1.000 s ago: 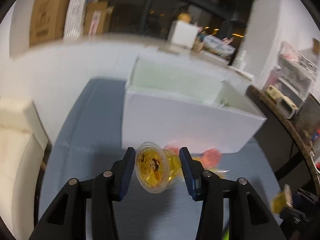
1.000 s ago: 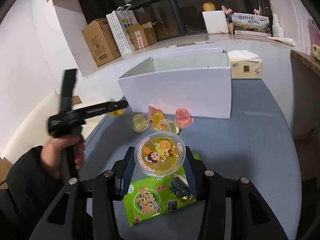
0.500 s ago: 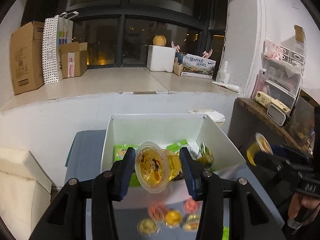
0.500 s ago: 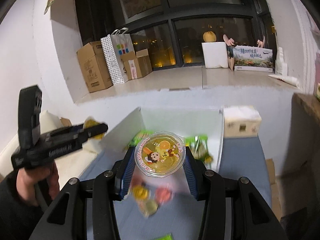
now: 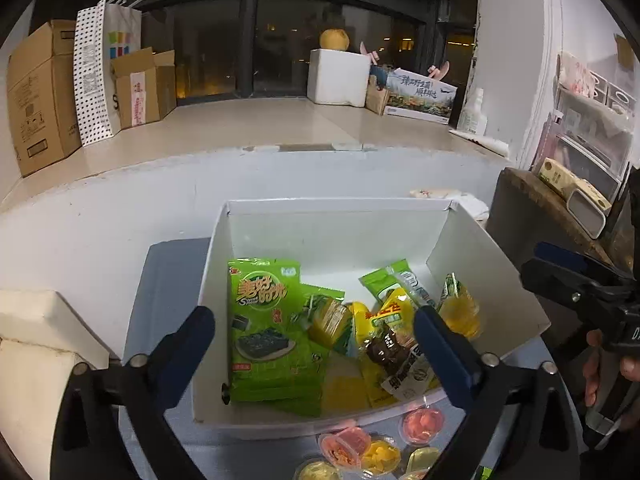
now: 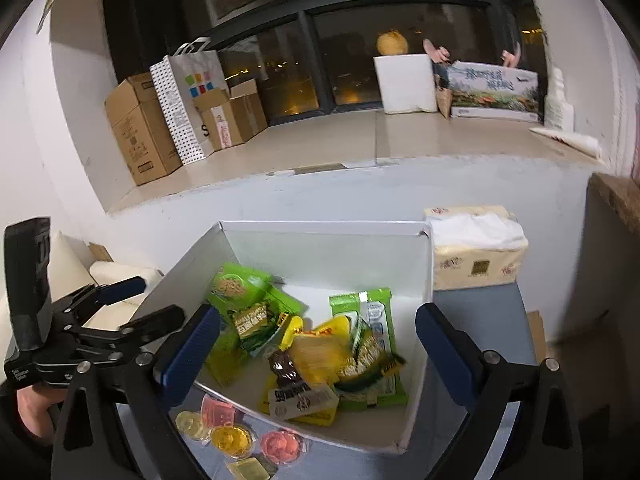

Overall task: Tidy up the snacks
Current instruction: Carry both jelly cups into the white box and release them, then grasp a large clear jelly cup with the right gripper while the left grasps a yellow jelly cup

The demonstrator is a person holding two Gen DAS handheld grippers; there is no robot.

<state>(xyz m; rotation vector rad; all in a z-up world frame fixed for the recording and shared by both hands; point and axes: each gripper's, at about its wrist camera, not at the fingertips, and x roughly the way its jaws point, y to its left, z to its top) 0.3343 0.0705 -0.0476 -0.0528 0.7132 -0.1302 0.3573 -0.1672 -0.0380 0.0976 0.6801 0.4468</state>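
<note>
Both grippers are hanging over the white box (image 5: pixel 484 256) on the blue-grey table (image 5: pixel 168 276). Left gripper (image 5: pixel 316 340) is sitting with its fingers spread wide, gripping nothing. Under it the big green seaweed pack (image 5: pixel 268 320) is lying at the box's left side, with yellow packets (image 5: pixel 384 320) and what looks like a jelly cup (image 5: pixel 460 312) piling up further right, kinda hard to tell. Loose small jelly cups (image 6: pixel 236 436) are resting on the table just outside the box's near wall. Right gripper (image 6: pixel 318 344) is also gaping apart, empty. A tissue pack (image 6: pixel 476 256) is sitting just beside the box's right corner.
</note>
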